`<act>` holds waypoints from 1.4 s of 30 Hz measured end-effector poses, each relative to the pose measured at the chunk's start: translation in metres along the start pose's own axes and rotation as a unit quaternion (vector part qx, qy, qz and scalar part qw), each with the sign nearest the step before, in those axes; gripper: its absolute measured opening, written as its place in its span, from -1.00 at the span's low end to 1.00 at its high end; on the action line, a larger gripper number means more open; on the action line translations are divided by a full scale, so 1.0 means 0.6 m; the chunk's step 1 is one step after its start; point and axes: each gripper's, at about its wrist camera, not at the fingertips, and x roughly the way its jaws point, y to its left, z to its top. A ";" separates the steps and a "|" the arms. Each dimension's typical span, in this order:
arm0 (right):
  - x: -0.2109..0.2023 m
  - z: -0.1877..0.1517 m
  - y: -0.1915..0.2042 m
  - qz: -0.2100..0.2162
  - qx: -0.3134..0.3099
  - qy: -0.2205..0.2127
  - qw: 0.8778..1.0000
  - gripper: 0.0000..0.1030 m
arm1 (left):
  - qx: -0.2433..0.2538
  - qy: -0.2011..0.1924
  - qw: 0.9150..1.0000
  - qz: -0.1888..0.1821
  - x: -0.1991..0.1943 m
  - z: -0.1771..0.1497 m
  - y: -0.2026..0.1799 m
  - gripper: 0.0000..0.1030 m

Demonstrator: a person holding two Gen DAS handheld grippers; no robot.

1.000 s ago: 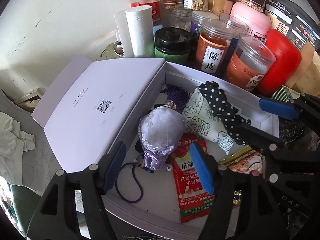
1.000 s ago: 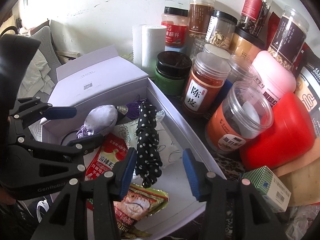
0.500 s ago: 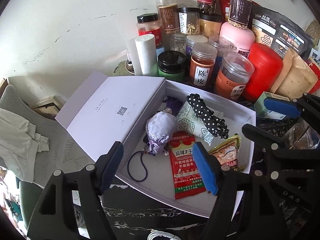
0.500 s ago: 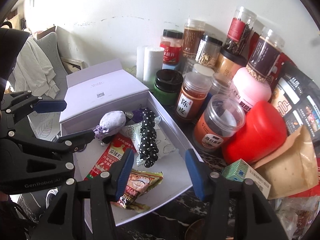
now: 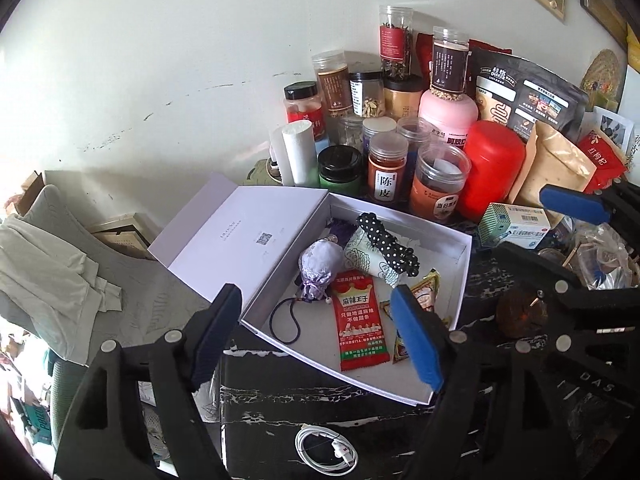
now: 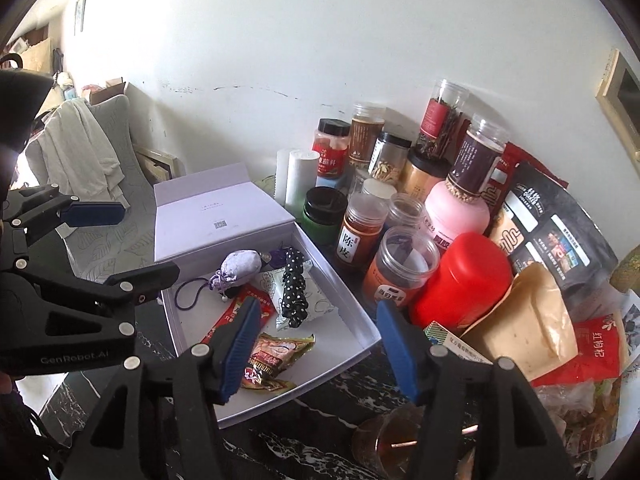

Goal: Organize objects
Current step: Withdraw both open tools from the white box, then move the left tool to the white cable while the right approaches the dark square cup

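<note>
Left wrist — white box (image 5: 448, 360) w/ lid open

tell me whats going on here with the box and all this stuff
A person holds a gripper in each hand above an open white box on a dark marble table. Both the left gripper and the right gripper are empty, their jaws opening. In the box lie a lavender pouch, a polka-dot cloth and a red snack packet. Jars crowd the wall behind.
</note>
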 end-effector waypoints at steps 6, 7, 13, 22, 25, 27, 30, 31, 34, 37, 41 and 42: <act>-0.052 -0.017 0.005 -0.003 -0.006 -0.017 1.000 0.25 | -0.005 -0.002 1.000 0.017 -0.043 -0.026 -0.005 0.51; -0.061 -0.022 0.006 -0.004 -0.008 -0.020 1.000 0.25 | -0.007 -0.002 1.000 0.017 -0.049 -0.032 -0.005 0.51; -0.100 -0.052 0.013 -0.005 -0.009 -0.027 1.000 0.25 | -0.015 -0.011 1.000 0.018 -0.089 -0.073 -0.014 0.51; -0.150 -0.114 0.023 0.006 -0.007 -0.035 0.999 0.26 | -0.019 -0.021 0.999 0.021 -0.148 -0.136 -0.036 0.53; -0.159 -0.137 0.026 0.008 -0.008 -0.033 0.999 0.26 | -0.022 -0.022 0.999 0.027 -0.162 -0.158 -0.044 0.53; -0.164 -0.151 0.028 0.010 -0.009 -0.031 0.999 0.26 | -0.022 -0.024 0.999 0.029 -0.170 -0.172 -0.051 0.53; -0.167 -0.176 0.030 0.013 -0.007 -0.025 1.000 0.26 | -0.025 -0.025 0.999 0.037 -0.184 -0.199 -0.064 0.53; -0.168 -0.184 0.030 0.014 -0.007 -0.022 1.000 0.26 | -0.025 -0.026 0.998 0.043 -0.187 -0.207 -0.069 0.53; -0.173 -0.207 0.033 0.015 -0.005 -0.019 1.000 0.26 | -0.022 -0.027 0.998 0.054 -0.201 -0.232 -0.084 0.53; -0.175 -0.232 0.036 0.020 -0.002 -0.013 1.000 0.26 | -0.028 -0.025 0.998 0.044 -0.211 -0.258 -0.097 0.53; -0.178 -0.266 0.044 0.029 -0.003 -0.004 1.000 0.26 | -0.033 -0.020 0.998 0.047 -0.218 -0.291 -0.115 0.53; -0.179 -0.275 0.045 0.030 -0.003 -0.002 1.000 0.26 | -0.036 -0.020 0.998 0.049 -0.220 -0.301 -0.118 0.53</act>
